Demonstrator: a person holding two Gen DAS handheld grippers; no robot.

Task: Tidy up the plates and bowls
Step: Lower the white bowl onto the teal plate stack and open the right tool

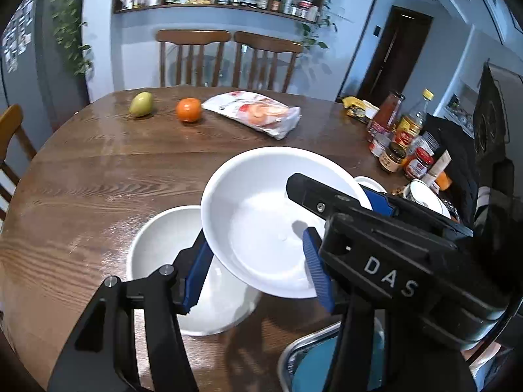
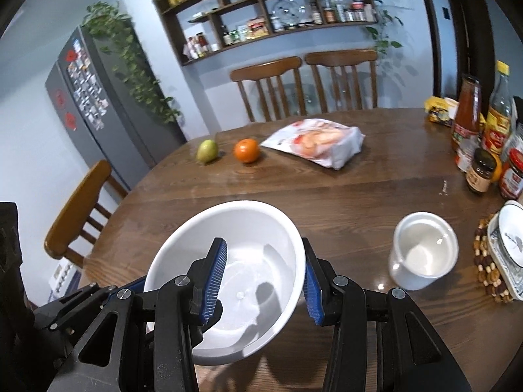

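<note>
Wooden and round, the desk carries a pear, an orange and a snack bag at its far side. Above it a tilted white bowl is held off the surface, the left gripper and the right gripper each pinching its rim. A second white bowl rests on the desk just beneath, and a white cup stands apart.

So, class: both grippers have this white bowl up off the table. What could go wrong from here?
1. The lifted bowl is tilted and pinched only at its rim by the left gripper and right gripper; it could slip.
2. It hangs over a second bowl; a drop could chip both.
3. The white cup stands nearby; a swing might topple it.
</note>
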